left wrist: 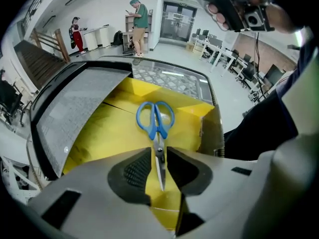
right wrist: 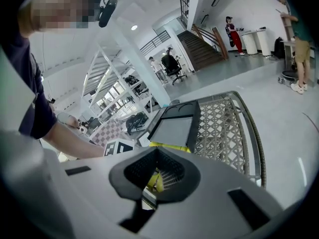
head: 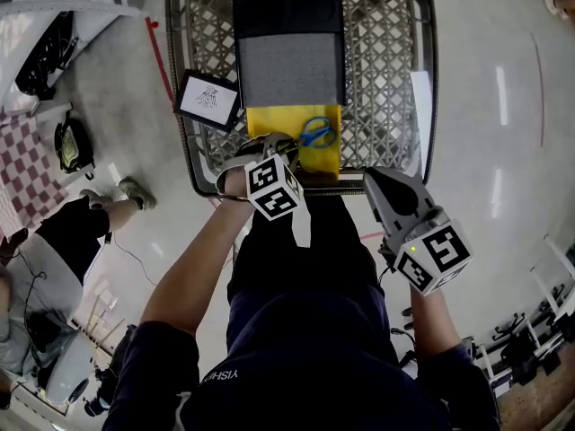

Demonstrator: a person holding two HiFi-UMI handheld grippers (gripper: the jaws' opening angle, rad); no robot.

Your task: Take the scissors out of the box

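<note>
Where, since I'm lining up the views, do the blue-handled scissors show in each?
Head view: scissors upper centre, inside the yellow box.
Left gripper view: centre, blades between the open jaws.
Right gripper view: not visible.
Shared landmark: the yellow box under the grey lid.

A grey wire-mesh basket (head: 386,79) stands on a pale floor (head: 485,52). A black-framed card (head: 208,100) with a small drawing sits tilted at the basket's left edge, towards the near corner. A red line (head: 160,57) runs along the floor beside that edge. Farther left lie a checked cloth (head: 27,164) and what looks like a black bag (head: 72,146). Two people (left wrist: 139,19) stand by a distant white counter (left wrist: 97,36).
</note>
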